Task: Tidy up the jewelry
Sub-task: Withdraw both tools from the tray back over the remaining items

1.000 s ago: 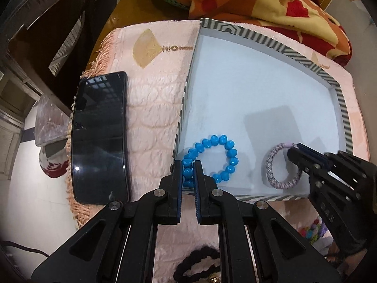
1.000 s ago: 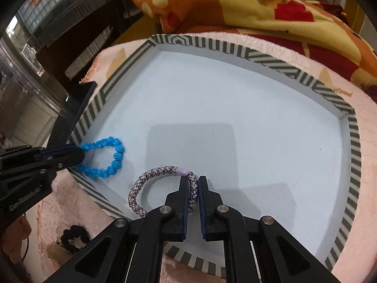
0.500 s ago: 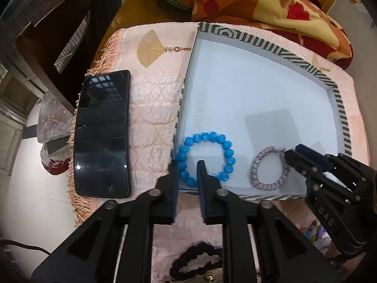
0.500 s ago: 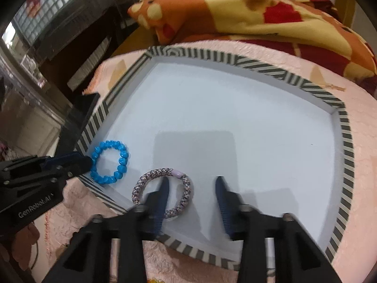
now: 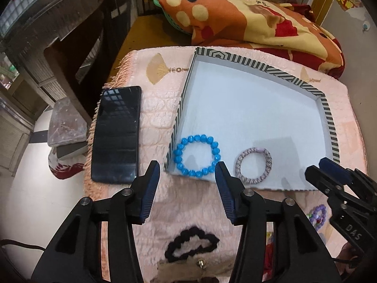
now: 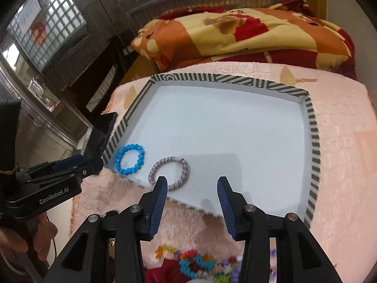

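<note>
A blue bead bracelet lies in the near left corner of the striped-rim tray. To its right lies a lilac braided band on the tray floor. My left gripper hangs above the tray's near edge, jaws opening, nothing between them. Just short of the band, my right gripper stands open and empty; it also shows at the right of the left wrist view. A black scrunchie rests on the pink mat below the left gripper.
A black phone lies on the pink mat left of the tray. Several coloured bead pieces sit on the mat near me. A patterned blanket is piled behind the tray. A person's hand holds the left gripper.
Both grippers let go: the left released the blue bracelet, the right released the braided band. Both then drew back and up from the tray, jaws spreading.
</note>
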Action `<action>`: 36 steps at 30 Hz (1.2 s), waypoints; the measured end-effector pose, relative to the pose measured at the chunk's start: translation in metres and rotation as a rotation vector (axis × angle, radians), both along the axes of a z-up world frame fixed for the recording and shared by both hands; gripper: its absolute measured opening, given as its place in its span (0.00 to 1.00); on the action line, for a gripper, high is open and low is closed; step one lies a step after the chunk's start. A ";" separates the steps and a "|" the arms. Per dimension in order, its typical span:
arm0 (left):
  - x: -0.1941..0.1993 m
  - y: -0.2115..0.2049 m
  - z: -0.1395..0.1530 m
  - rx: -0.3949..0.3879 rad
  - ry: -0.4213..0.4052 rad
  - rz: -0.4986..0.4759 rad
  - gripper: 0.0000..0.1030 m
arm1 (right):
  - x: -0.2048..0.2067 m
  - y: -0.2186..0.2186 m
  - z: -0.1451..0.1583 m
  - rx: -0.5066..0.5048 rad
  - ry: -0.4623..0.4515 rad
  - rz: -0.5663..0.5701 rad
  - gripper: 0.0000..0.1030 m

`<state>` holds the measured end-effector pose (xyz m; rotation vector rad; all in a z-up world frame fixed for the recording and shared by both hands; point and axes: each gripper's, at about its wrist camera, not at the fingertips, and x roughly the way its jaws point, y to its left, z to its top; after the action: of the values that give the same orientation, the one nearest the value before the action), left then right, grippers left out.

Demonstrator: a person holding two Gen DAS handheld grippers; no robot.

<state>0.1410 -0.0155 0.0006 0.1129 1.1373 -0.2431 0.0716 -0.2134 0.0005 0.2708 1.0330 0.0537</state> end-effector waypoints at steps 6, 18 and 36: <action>-0.027 0.002 0.009 -0.003 -0.023 0.020 0.47 | -0.029 0.003 0.009 0.000 -0.021 0.009 0.41; -0.085 -0.001 0.022 -0.011 -0.053 0.034 0.47 | -0.085 0.010 0.021 -0.007 -0.047 0.022 0.42; -0.135 0.005 0.033 -0.018 -0.080 0.045 0.47 | -0.134 0.010 0.028 -0.042 -0.072 0.040 0.49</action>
<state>0.0055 -0.0102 0.0332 0.0803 1.0564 -0.2076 -0.0629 -0.2038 0.0280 0.2086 0.9667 0.0777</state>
